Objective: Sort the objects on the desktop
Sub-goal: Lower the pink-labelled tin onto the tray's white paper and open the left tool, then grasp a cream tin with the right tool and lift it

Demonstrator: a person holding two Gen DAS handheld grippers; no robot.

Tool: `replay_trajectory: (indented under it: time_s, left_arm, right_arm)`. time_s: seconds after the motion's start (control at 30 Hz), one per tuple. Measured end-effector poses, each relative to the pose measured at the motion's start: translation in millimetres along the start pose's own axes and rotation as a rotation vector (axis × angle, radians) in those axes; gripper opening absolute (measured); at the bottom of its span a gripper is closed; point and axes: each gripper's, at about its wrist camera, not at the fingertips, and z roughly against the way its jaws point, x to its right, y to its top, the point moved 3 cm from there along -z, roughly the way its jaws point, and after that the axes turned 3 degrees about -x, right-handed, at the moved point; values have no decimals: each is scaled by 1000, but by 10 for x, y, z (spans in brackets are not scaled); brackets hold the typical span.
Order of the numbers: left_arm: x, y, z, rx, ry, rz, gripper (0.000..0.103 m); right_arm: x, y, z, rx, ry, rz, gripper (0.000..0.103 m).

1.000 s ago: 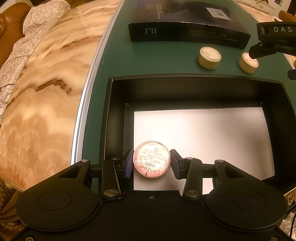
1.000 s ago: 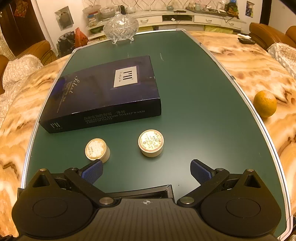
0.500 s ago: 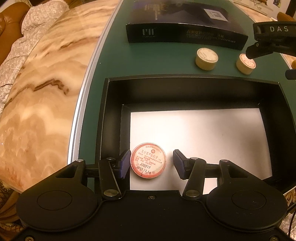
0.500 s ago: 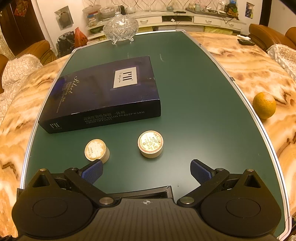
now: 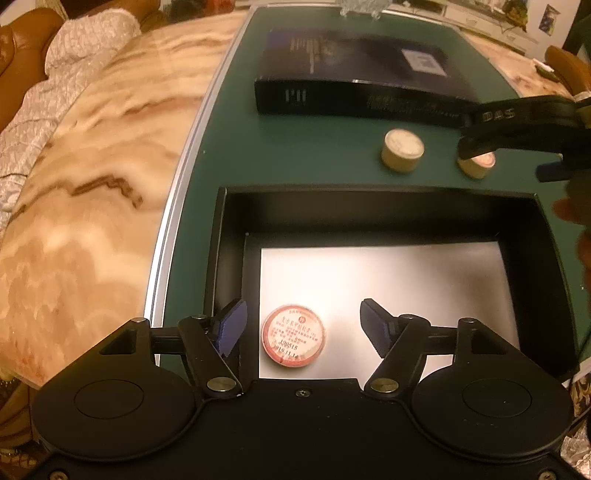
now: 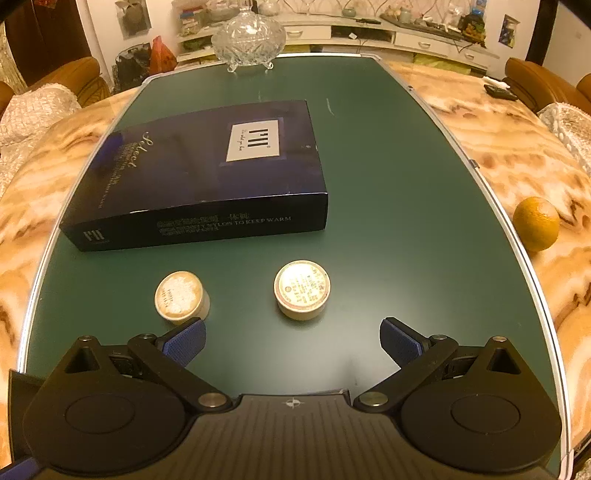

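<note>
A round red-rimmed tin (image 5: 293,335) lies on the white floor of an open black box (image 5: 369,210). My left gripper (image 5: 301,328) is open above it, its pads apart from the tin on both sides. Two cream round tins sit on the green table beyond the box, one on the left (image 5: 402,149) (image 6: 181,297) and one on the right (image 5: 478,164) (image 6: 302,289). My right gripper (image 6: 293,341) is open and empty, just short of the right tin. It shows in the left wrist view (image 5: 524,129), partly covering that tin.
A large dark blue flat box (image 6: 207,173) lies behind the tins. A crystal lidded bowl (image 6: 249,35) stands at the table's far end. An orange (image 6: 535,228) rests on the marble border at right. The green top has a metal edge (image 5: 173,221).
My left gripper has opened wider and let go of the red-rimmed tin, which now lies on the box floor. The left view has drawn back. The right gripper stays about where it was.
</note>
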Motion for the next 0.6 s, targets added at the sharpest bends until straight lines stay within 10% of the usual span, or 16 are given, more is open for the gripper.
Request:
replay_trajectory:
  time_s: [0.6]
  left_arm:
    - [-112, -49, 26, 13, -31, 30, 68]
  right_arm:
    - [-7, 144, -399, -41, 0, -3, 78]
